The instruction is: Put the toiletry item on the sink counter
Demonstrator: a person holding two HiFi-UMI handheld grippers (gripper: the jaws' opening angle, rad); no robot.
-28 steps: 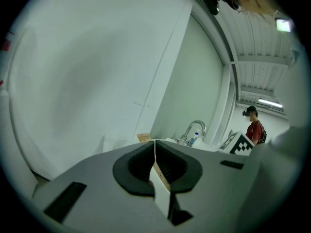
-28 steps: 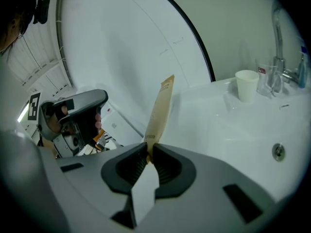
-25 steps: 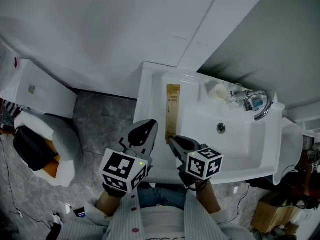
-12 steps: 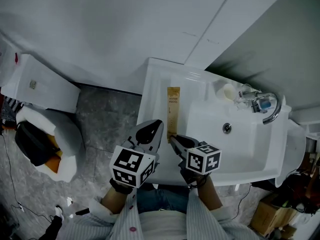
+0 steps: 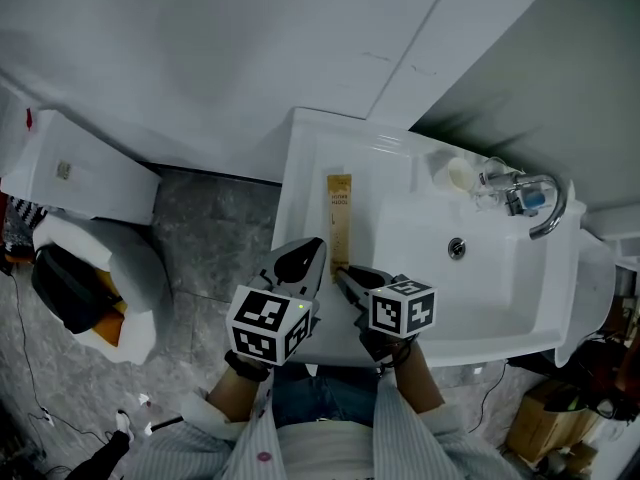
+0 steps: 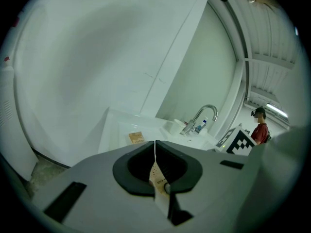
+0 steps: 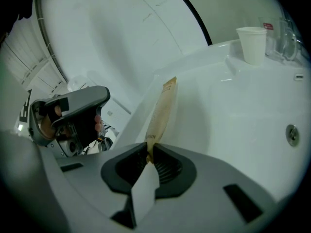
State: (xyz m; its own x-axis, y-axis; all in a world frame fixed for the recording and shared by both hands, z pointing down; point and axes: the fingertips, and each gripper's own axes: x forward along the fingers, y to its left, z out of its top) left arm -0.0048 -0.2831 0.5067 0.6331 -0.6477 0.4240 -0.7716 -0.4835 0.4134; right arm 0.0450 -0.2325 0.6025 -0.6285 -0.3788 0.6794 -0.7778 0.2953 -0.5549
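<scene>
1. The white sink counter spreads out ahead of both claws. Its basin lies ahead and to the right of the right claw.
2. A toilet stands on the grey floor, well off to the left of both claws. Something dark and orange lies on it.
3. The left claw hovers over the counter's near left edge, just beside the right claw. Its jaws meet at the tips and grip nothing from the counter.
4. The right claw sits at the counter's near edge. Its jaws are nearly together, pinching the near end of the toiletry packet.
5. This long tan packet runs straight ahead from the right claw's jaws. In the head view it lies along the flat ledge left of the basin. In the right gripper view its far end reaches out over the ledge.
6. A curved metal tap stands far ahead and to the right, behind the basin.
7. A white paper cup stands upright, just left of the tap.
8. The drain shows in the basin floor, well right of the packet.
</scene>
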